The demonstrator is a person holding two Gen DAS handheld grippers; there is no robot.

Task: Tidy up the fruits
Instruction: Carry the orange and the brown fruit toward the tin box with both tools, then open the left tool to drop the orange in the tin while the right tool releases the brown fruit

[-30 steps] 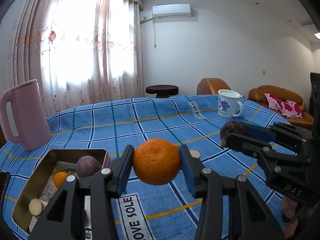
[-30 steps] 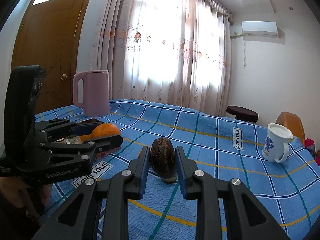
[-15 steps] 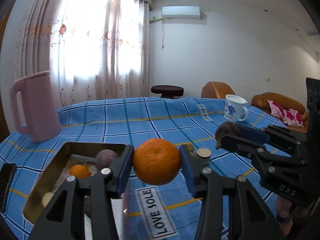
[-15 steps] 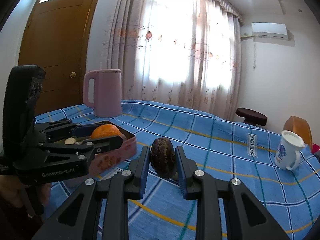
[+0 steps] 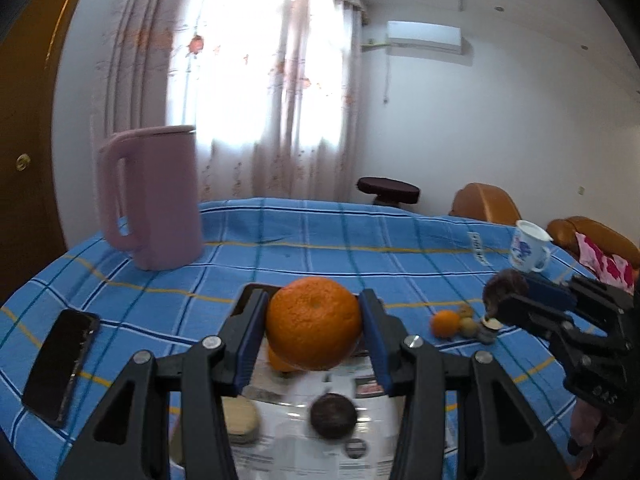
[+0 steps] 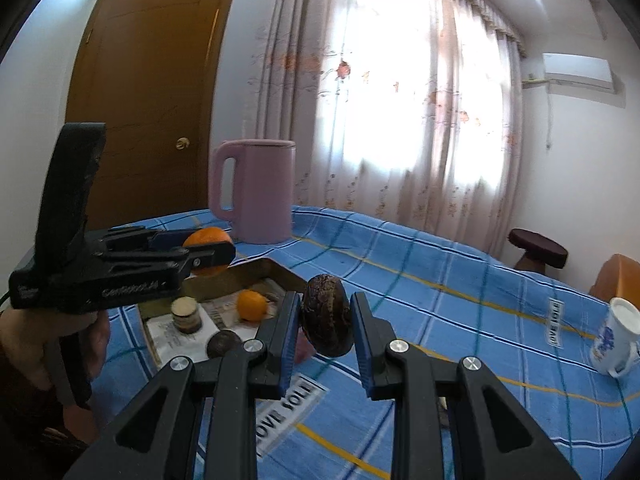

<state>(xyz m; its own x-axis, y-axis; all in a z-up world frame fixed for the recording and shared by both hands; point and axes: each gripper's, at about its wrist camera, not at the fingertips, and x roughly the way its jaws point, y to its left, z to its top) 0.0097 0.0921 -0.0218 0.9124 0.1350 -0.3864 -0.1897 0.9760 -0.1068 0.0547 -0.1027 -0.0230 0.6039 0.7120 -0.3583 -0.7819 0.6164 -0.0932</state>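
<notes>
My left gripper (image 5: 314, 330) is shut on a big orange (image 5: 314, 323) and holds it above the metal tray (image 6: 260, 270). The tray holds a small orange (image 6: 251, 306), a dark round fruit (image 5: 333, 416) and a short jar (image 6: 186, 315). My right gripper (image 6: 325, 322) is shut on a dark wrinkled avocado (image 6: 327, 320), held above the cloth just right of the tray. It also shows in the left wrist view (image 5: 505, 289). A small orange (image 5: 445, 324) and some small brown fruits (image 5: 468, 326) lie on the cloth between the grippers.
A pink kettle (image 5: 154, 198) stands at the back left of the blue checked tablecloth (image 5: 320, 248). A black phone (image 5: 60, 364) lies at the left. A white mug (image 5: 528, 246) stands at the far right. Sofas and a stool are beyond the table.
My left gripper has swung left with the orange and is now over the tray. My right gripper followed leftward with the avocado, closer to the tray.
</notes>
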